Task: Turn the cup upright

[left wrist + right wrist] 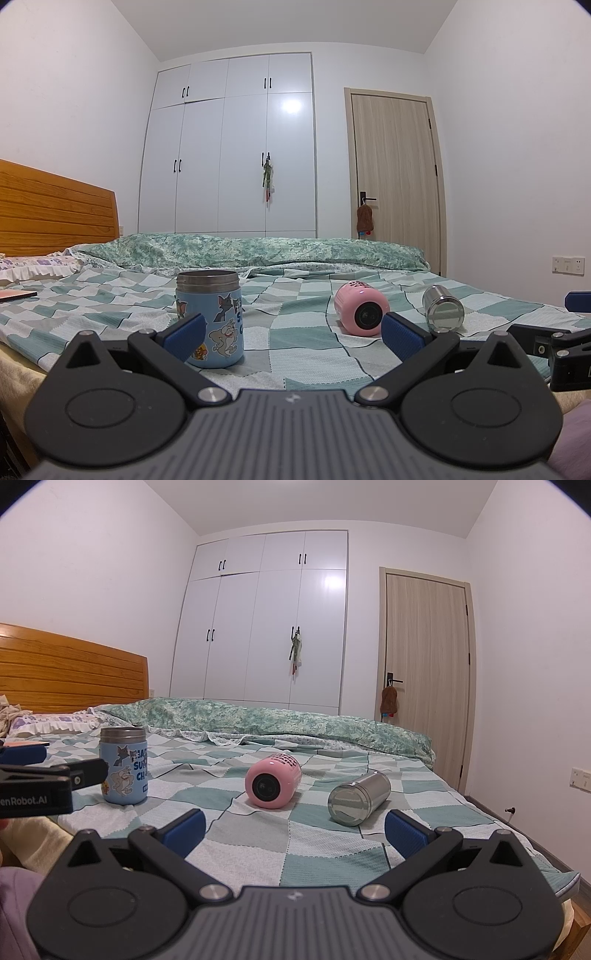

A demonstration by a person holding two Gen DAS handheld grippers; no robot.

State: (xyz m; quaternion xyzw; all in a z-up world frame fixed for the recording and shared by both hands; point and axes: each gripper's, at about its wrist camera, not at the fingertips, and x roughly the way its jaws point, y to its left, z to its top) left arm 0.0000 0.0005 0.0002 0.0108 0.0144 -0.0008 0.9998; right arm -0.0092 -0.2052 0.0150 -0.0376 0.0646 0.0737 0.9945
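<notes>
Three cups are on the checked bedsheet [295, 354]. A blue cartoon cup [209, 319] stands upright; it also shows in the right wrist view [124, 771]. A pink cup [361, 307] lies on its side, base toward me, as the right wrist view [272, 781] shows too. A steel cup [442, 308] lies on its side to its right; the right wrist view [358, 798] shows it as well. My left gripper [291, 334] is open and empty, its left pad in front of the blue cup. My right gripper [293, 830] is open and empty, short of the pink and steel cups.
A rolled green quilt [251, 251] lies across the far side of the bed. A wooden headboard [55, 210] and pillow [37, 266] are at left. A white wardrobe [229, 147] and a wooden door [395, 166] stand behind. The bed's right edge [554, 871] drops to the floor.
</notes>
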